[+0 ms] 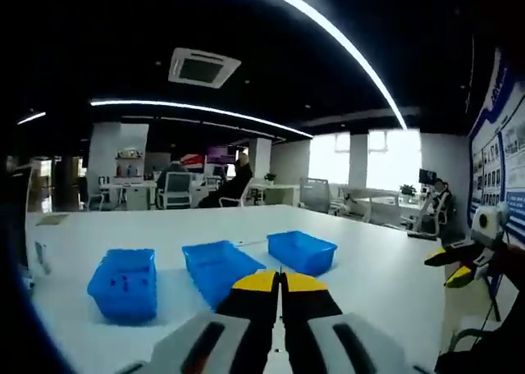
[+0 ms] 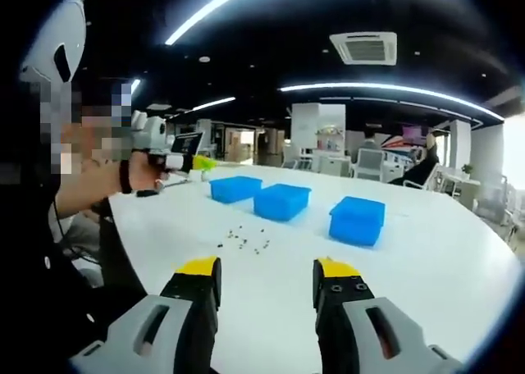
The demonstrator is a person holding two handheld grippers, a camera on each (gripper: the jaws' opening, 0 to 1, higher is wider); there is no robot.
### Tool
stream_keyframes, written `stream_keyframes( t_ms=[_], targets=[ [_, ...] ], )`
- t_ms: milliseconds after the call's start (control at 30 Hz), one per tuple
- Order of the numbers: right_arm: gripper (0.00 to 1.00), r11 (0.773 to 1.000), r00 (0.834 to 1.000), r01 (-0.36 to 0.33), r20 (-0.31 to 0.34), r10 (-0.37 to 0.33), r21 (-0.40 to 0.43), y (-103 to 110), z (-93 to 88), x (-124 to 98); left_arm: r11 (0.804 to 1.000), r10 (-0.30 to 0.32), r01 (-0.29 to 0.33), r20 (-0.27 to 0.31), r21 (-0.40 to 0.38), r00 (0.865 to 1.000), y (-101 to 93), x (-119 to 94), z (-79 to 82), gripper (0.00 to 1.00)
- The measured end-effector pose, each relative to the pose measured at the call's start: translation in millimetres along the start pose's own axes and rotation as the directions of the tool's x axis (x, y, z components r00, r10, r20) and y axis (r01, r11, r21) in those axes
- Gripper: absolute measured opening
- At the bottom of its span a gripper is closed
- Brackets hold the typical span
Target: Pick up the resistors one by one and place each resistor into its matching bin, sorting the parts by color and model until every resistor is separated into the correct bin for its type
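Observation:
Three blue bins stand in a row on the white table point(image 1: 385, 284): left bin point(image 1: 125, 284), middle bin point(image 1: 217, 267), right bin point(image 1: 302, 251). My left gripper point(image 1: 280, 277) hangs above the table just in front of them, its yellow-tipped jaws pressed together with nothing seen between them. In the right gripper view, several tiny resistors point(image 2: 246, 239) lie scattered on the table point(image 2: 426, 267) in front of the bins point(image 2: 281, 201). My right gripper point(image 2: 267, 269) stands open and empty, short of the resistors. The left gripper point(image 2: 193, 162) is held up at the far left.
The right gripper point(image 1: 449, 267) enters the left gripper view from the right, beyond the table's edge. A person's arm point(image 2: 90, 185) and body crowd the table's left edge. Desks, chairs and seated people point(image 1: 234, 185) sit far behind the table.

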State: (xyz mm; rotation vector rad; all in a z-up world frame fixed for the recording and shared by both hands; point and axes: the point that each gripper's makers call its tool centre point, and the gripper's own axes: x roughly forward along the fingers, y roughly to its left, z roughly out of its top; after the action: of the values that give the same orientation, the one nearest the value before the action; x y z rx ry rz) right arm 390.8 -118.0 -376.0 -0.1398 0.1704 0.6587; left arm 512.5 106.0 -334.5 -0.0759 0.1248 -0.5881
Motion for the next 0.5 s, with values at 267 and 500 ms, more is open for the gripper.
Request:
stream_keyframes(
  t_ms=[267,500],
  targets=[
    [0.46,1.0,1.0,0.018,0.005,-0.018,-0.004,-1,0.5,-4,0.999,0.013,-0.013,-0.013,0.033,1.0,11.3,49,11.6,0.05],
    [0.46,0.999,0.999,0.033,0.012,-0.033,0.011,-6,-1.6,-10,0.993,0.11,-0.109,-0.021,0.046,0.994,60.8,117,35.4,0.05]
  ],
)
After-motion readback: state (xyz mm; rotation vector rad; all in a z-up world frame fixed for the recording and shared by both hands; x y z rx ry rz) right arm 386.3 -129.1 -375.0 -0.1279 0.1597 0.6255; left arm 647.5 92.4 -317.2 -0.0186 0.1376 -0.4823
